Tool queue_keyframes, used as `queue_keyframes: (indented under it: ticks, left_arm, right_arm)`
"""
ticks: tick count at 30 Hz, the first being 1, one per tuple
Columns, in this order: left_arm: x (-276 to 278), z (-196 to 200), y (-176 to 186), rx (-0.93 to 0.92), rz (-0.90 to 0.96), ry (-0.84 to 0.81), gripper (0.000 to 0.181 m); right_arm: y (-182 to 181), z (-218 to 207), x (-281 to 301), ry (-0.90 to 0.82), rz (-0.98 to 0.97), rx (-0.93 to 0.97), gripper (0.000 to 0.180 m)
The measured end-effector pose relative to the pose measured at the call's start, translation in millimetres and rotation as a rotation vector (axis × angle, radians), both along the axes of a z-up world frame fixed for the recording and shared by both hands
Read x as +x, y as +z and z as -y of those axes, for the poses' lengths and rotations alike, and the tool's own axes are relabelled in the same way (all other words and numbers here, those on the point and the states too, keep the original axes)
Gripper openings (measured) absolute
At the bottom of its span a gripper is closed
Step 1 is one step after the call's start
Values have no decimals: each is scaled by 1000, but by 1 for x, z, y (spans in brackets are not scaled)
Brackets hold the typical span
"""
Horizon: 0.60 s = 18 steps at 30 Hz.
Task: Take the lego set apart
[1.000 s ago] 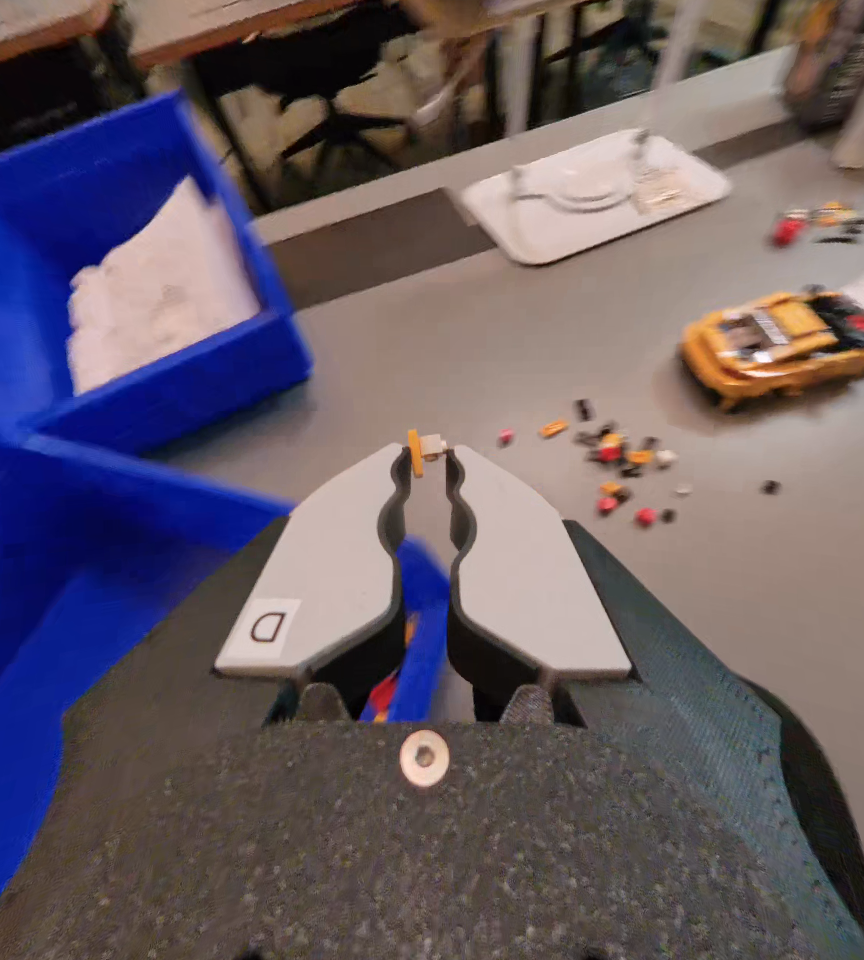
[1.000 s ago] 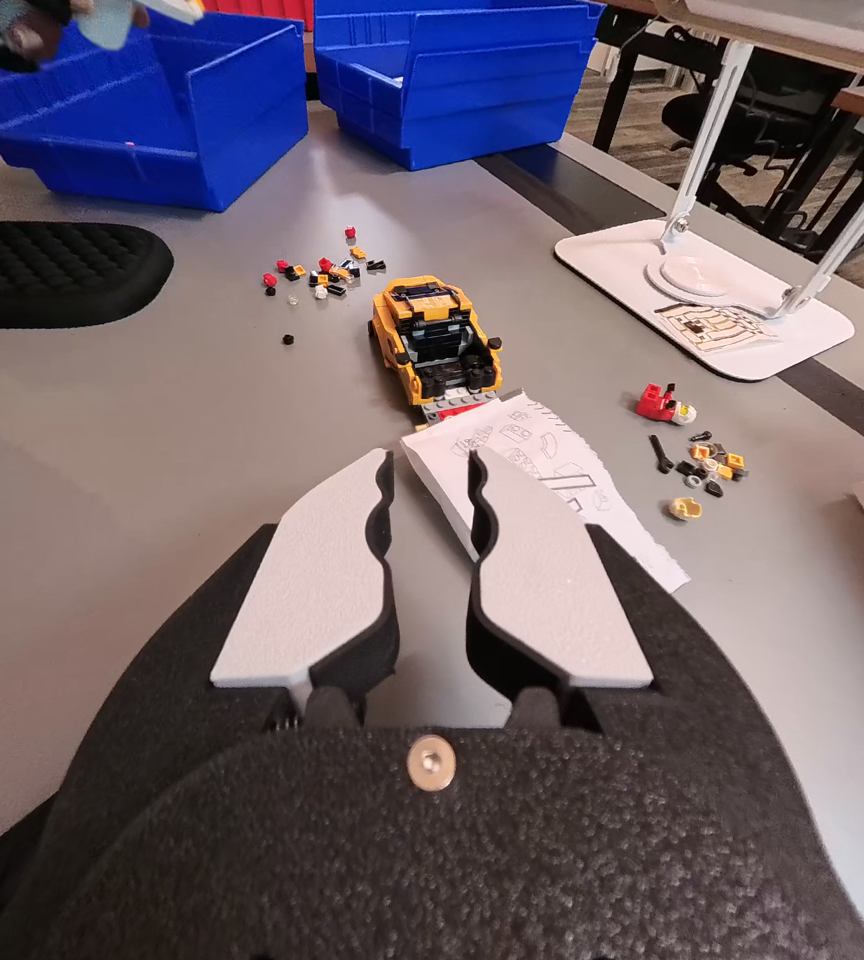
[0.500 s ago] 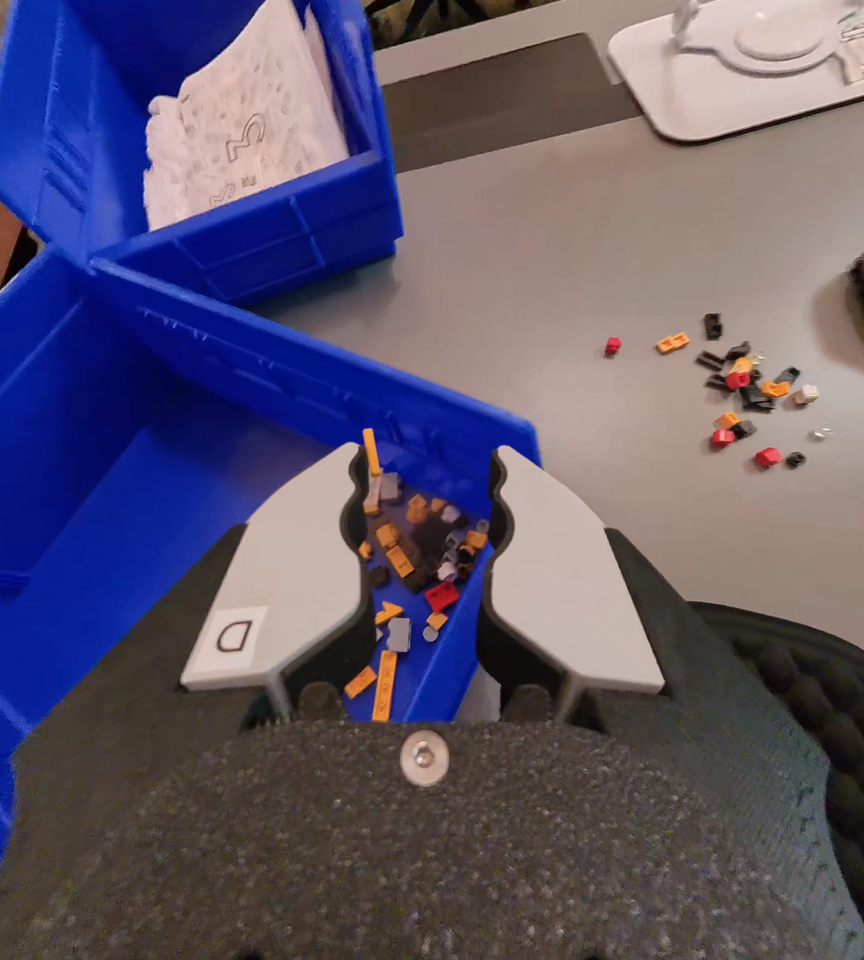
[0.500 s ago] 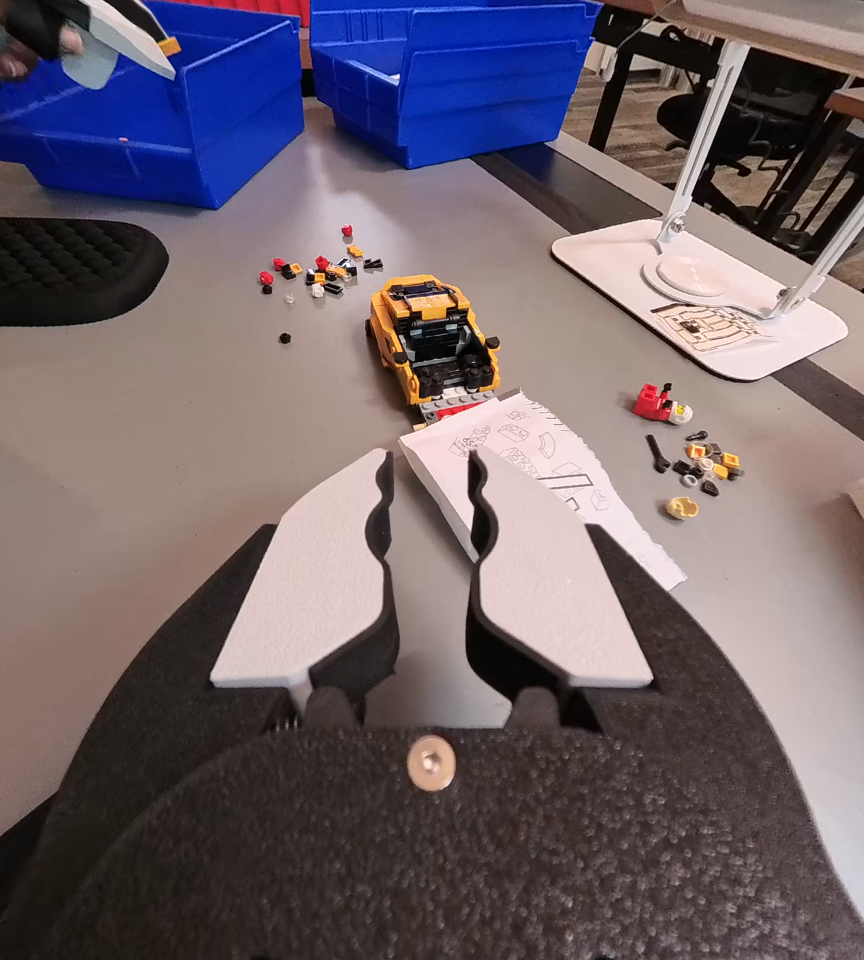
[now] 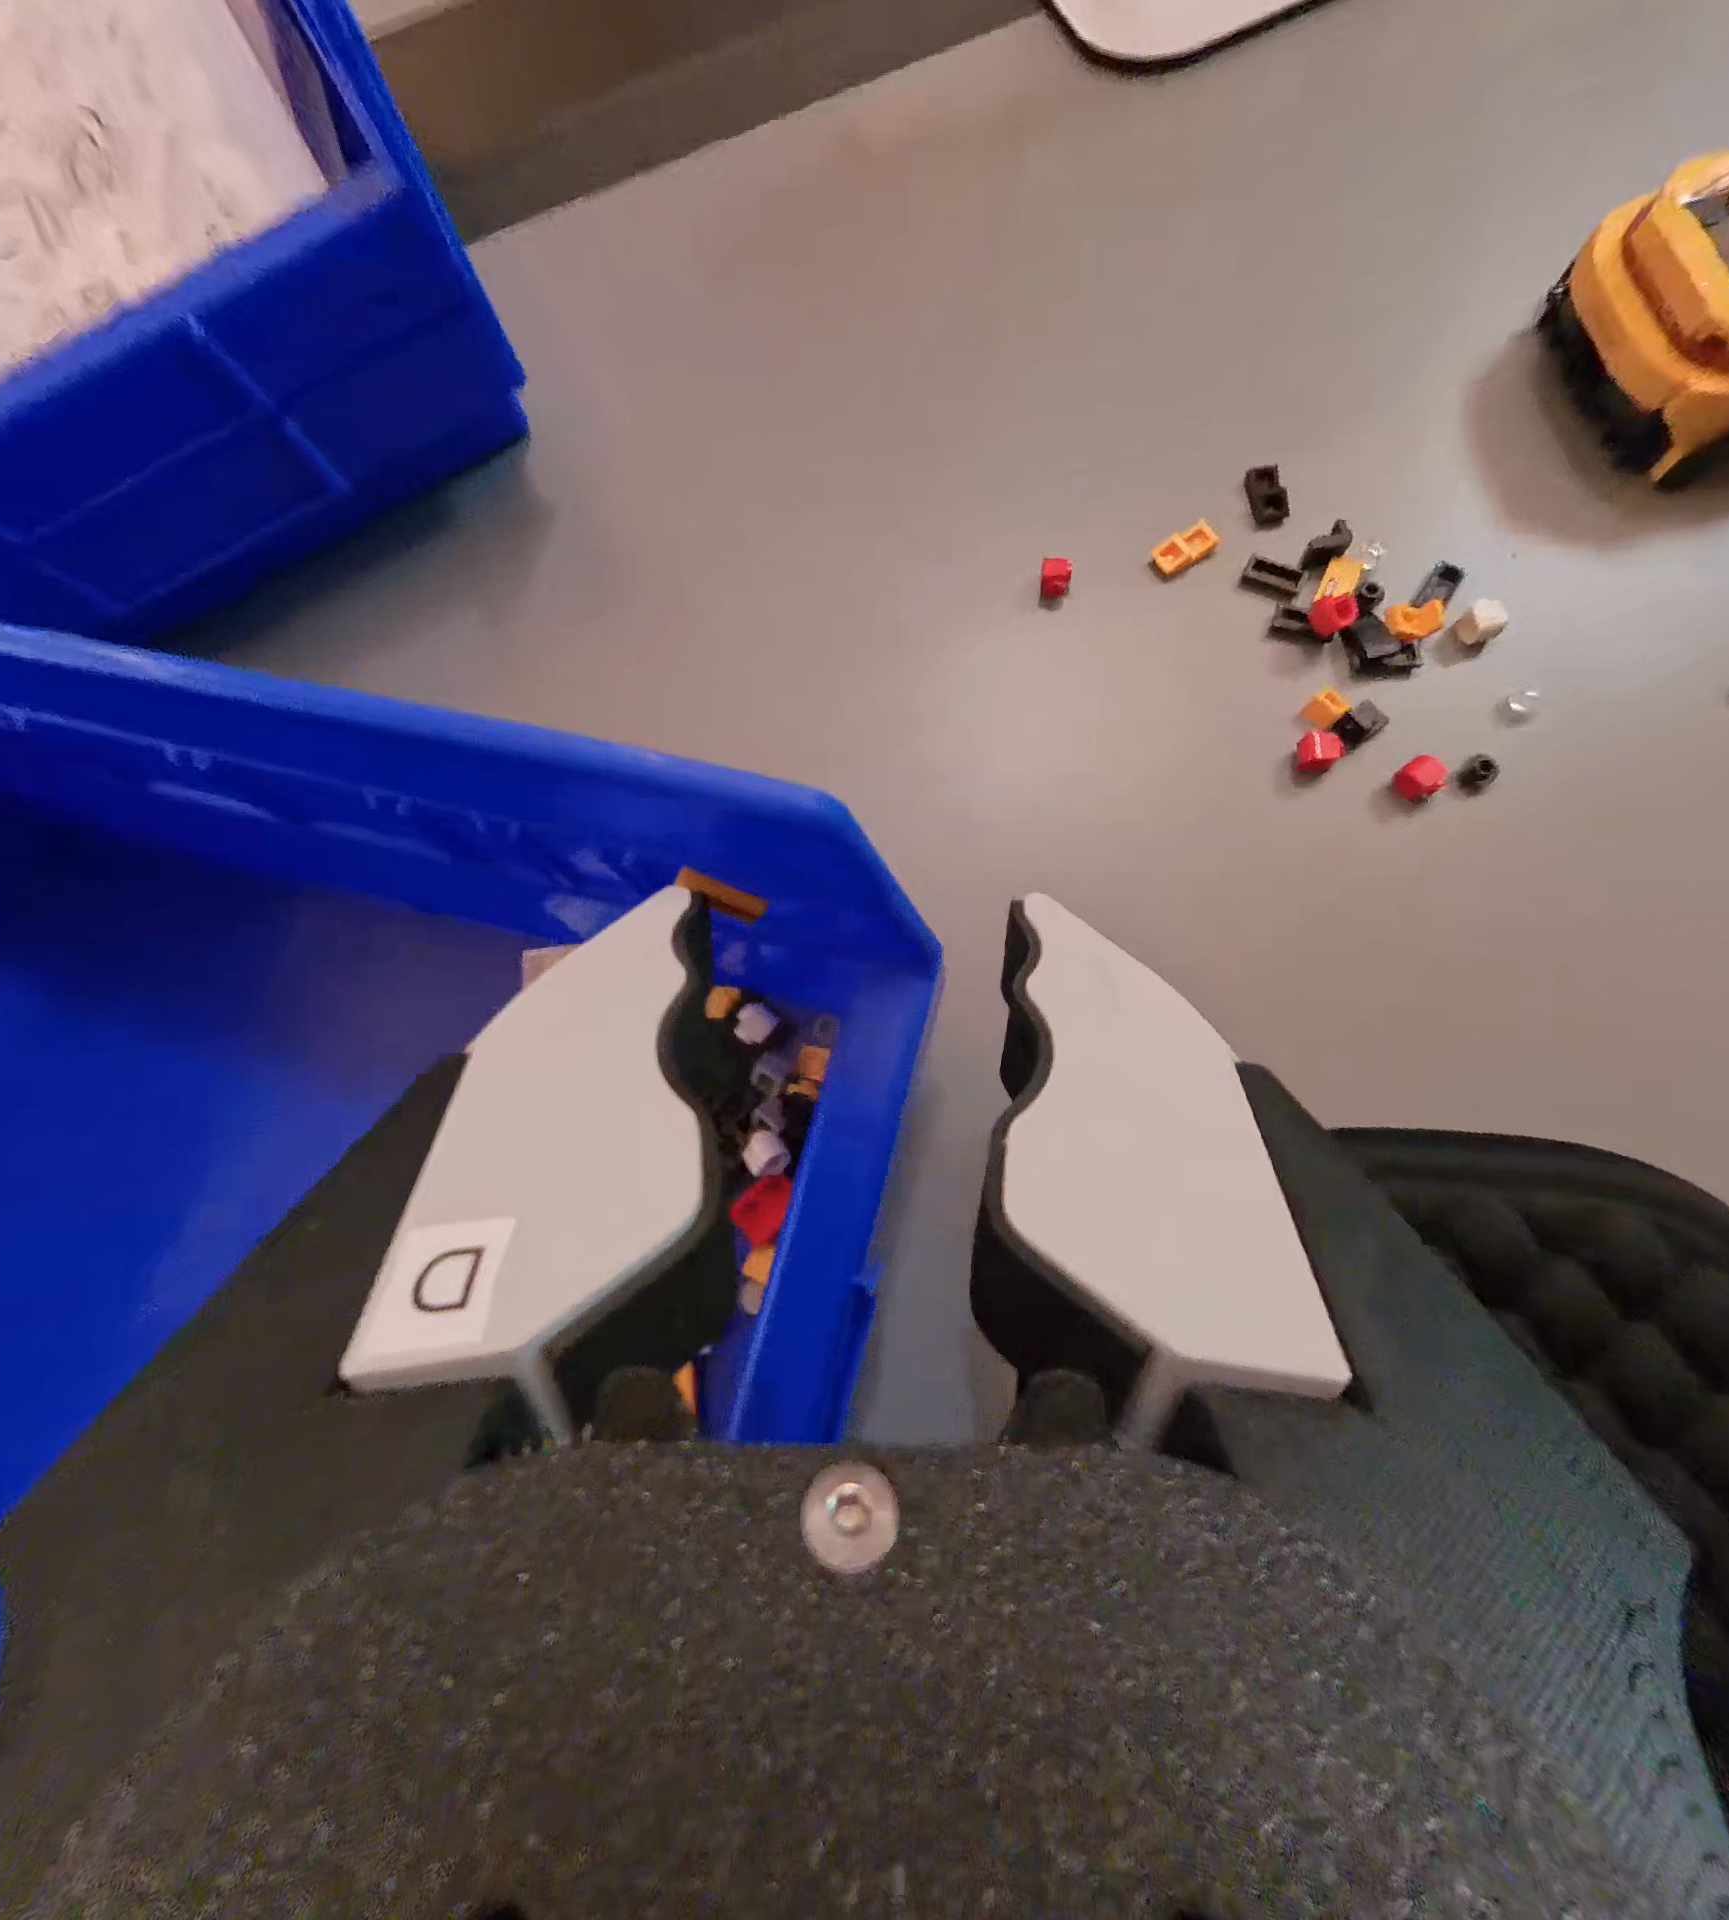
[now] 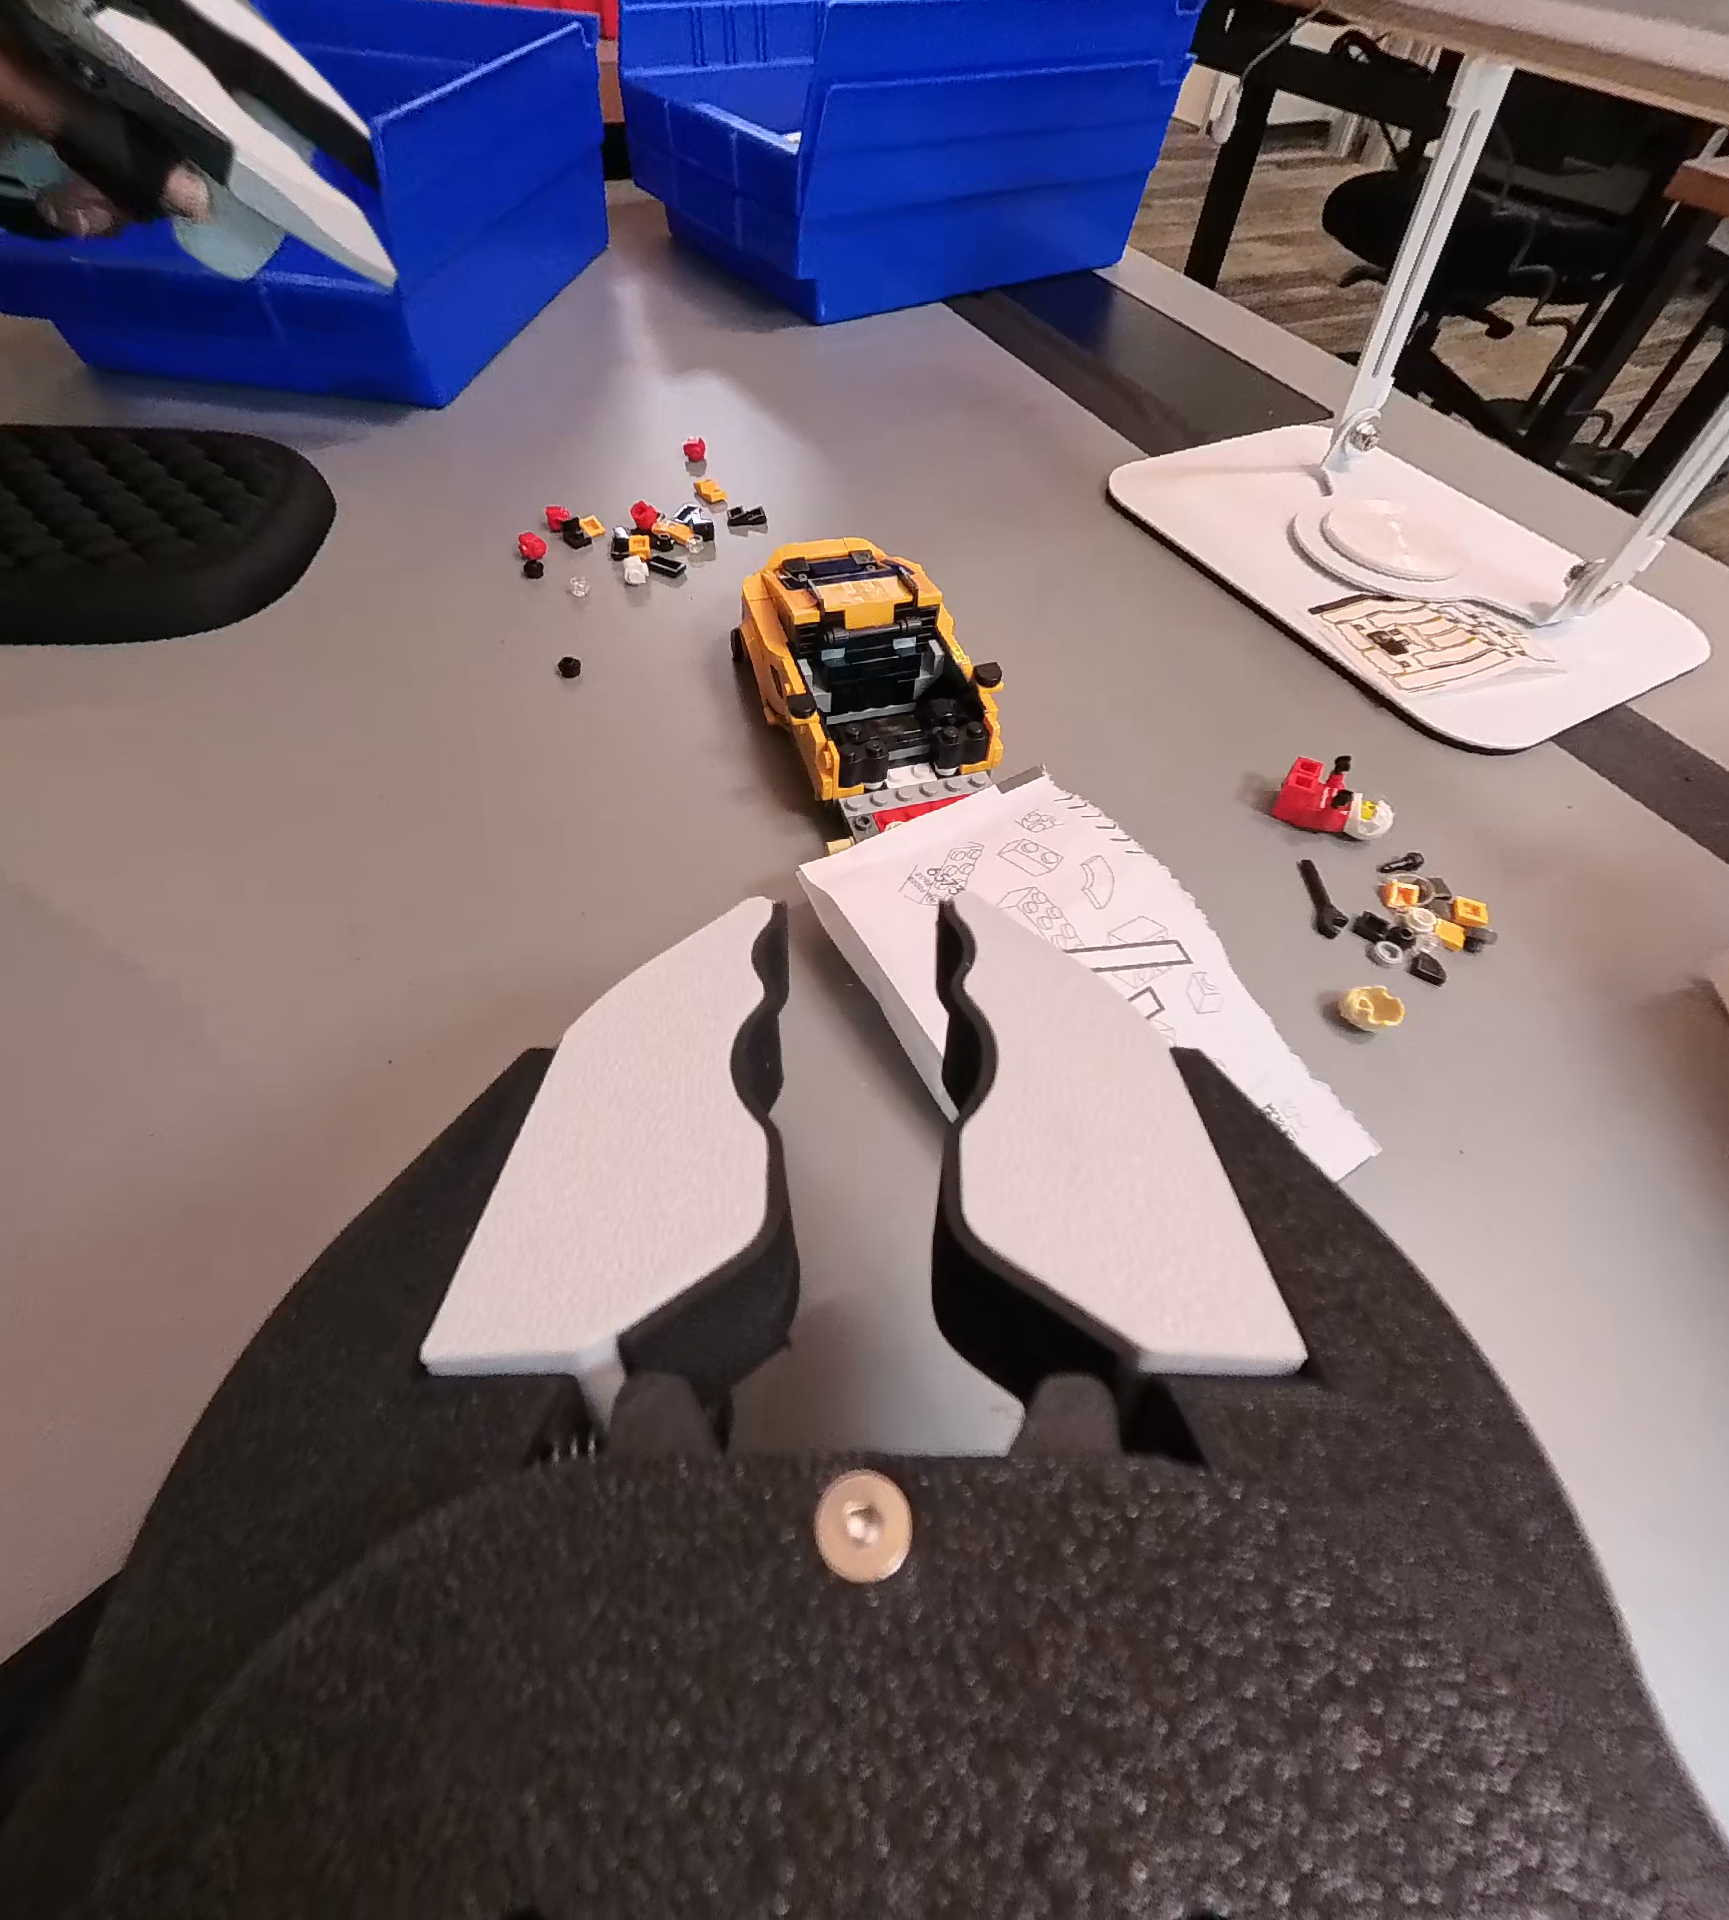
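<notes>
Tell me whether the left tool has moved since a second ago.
Yes. The left tool swung from above the table over to the near blue bin, and it now straddles the bin's corner, wide open.

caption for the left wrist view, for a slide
Open left gripper over the blue bin of loose lego pieces, an orange plate at its fingertip.

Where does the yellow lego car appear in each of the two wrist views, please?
Left wrist view: the yellow lego car sits at the upper right edge, partly cut off by the frame.
Right wrist view: it stands on the table at upper centre, just beyond the printed paper sheet.
Shared landmark: the scatter of small loose pieces beside the car shows in both views.
</notes>
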<state>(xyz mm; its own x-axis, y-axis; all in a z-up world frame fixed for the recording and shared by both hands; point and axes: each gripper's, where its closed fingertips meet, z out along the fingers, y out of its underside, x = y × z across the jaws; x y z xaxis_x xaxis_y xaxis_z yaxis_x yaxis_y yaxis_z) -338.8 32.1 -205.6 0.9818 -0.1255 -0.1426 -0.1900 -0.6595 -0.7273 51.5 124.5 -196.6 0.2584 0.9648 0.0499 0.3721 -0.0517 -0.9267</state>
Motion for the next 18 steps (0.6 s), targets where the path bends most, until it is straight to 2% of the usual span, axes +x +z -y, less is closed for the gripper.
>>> queue_keyframes:
  ticks: [1, 8, 13, 15, 18]
  left_arm:
    - [-2, -2, 5, 31, -37, 0, 53]
    - [-7, -3, 30, 126, -125, 30, 52]
    - [-11, 4, 13, 28, -120, 35, 52]
    - [-6, 8, 5, -21, -130, -7, 44]
    - [-8, 9, 0, -50, -192, -5, 49]
  right_arm:
    - [0, 0, 0, -1, -2, -1, 27]
    - [0, 0, 0, 0, -1, -2, 27]
    - [0, 0, 1, 0, 1, 2, 27]
    - [0, 0, 1, 0, 0, 0, 27]
    - [-1, 0, 0, 2, 4, 0, 27]
